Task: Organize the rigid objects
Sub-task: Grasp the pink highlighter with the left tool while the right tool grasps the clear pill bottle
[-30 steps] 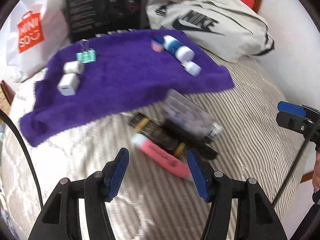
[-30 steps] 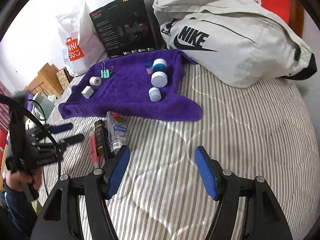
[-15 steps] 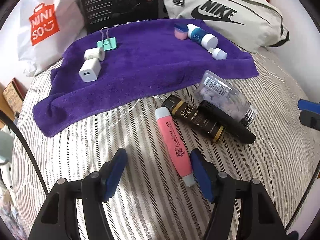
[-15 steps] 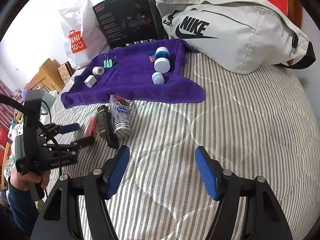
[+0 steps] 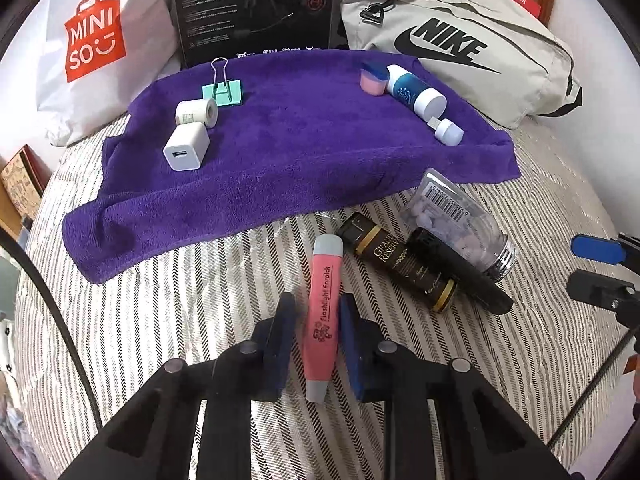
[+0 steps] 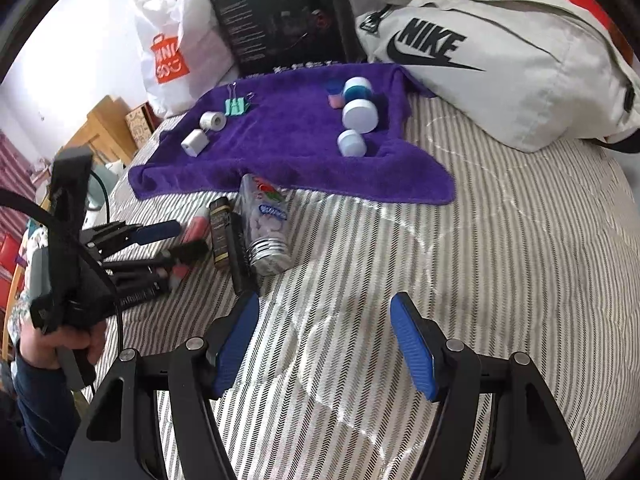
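A pink flashlight [image 5: 322, 312] lies on the striped bed cover, between the jaws of my left gripper [image 5: 317, 300]. The jaws are closing and the blue pads press its sides. Beside it lie a dark gold-banded tube [image 5: 396, 262], a black tube [image 5: 460, 274] and a clear jar of pills [image 5: 460, 224]. A purple towel [image 5: 300, 160] behind them holds a white charger cube [image 5: 186, 148], a tape roll [image 5: 196, 112], a green binder clip [image 5: 222, 92], a blue-white bottle [image 5: 414, 94] and a small white cap [image 5: 450, 130]. My right gripper [image 6: 325, 304] stands open over bare bedding, right of the jar [image 6: 266, 224].
A grey Nike bag [image 5: 460, 52], a black box [image 5: 256, 8] and a white Miniso bag [image 5: 96, 44] line the back of the bed. Wooden furniture [image 6: 104, 136] stands off the bed's left side. A hand [image 6: 60, 344] holds the left gripper's handle.
My left gripper slid forward over the pink flashlight and its jaws came together around it. My right gripper sank a little toward the bed, nearer the jar, still open.
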`<move>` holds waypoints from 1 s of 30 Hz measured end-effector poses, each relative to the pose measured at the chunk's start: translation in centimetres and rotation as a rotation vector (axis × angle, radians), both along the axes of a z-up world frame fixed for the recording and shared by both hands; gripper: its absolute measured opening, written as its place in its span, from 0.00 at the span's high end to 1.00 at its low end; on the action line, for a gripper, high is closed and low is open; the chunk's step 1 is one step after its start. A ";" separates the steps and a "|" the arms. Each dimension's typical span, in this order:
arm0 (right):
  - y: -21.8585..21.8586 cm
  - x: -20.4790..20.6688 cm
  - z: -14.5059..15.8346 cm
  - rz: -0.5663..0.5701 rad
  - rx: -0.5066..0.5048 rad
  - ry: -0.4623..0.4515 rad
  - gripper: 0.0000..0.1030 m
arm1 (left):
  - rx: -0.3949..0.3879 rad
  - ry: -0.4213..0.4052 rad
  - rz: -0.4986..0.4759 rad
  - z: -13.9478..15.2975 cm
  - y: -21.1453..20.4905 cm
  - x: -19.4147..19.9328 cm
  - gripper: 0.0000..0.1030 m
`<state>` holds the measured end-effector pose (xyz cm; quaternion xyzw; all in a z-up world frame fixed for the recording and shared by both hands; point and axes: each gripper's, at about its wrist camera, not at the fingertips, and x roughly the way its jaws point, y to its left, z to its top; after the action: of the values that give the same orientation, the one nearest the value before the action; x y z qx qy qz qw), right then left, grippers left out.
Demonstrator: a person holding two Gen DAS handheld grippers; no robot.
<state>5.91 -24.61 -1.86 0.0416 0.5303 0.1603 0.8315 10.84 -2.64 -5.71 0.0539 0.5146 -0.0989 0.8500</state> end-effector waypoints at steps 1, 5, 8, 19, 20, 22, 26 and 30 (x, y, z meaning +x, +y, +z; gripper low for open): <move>0.0 0.1 -0.1 0.001 0.003 0.004 0.35 | 0.004 -0.002 0.001 0.0 -0.1 0.0 0.79; 0.1 0.5 -0.5 -0.006 0.013 0.014 0.35 | 0.001 -0.026 -0.005 -0.2 -0.6 0.2 0.79; 0.3 0.9 -0.7 -0.005 0.026 0.016 0.35 | -0.002 -0.036 -0.015 -0.2 -0.6 0.1 0.80; 4.1 4.7 -1.6 0.087 0.019 -0.011 0.35 | -0.048 -0.025 -0.021 0.0 1.2 -1.2 0.85; 4.7 5.3 -1.9 0.099 -0.004 -0.007 0.35 | -0.049 -0.024 -0.022 0.0 1.4 -1.3 0.85; 5.3 5.9 -2.3 0.115 -0.032 -0.011 0.36 | -0.048 -0.022 -0.018 0.0 1.8 -1.5 0.84; 7.1 6.8 -2.9 0.177 -0.095 -0.013 0.40 | -0.060 -0.022 -0.005 0.0 3.0 -1.8 0.84; 8.5 7.3 -3.6 0.211 -0.148 -0.024 0.50 | -0.055 -0.023 0.011 0.0 3.9 -1.9 0.84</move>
<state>13.20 -16.07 -5.43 -0.0777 0.5320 0.2080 0.8171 8.90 1.26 -5.71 0.0287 0.5022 -0.1075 0.8576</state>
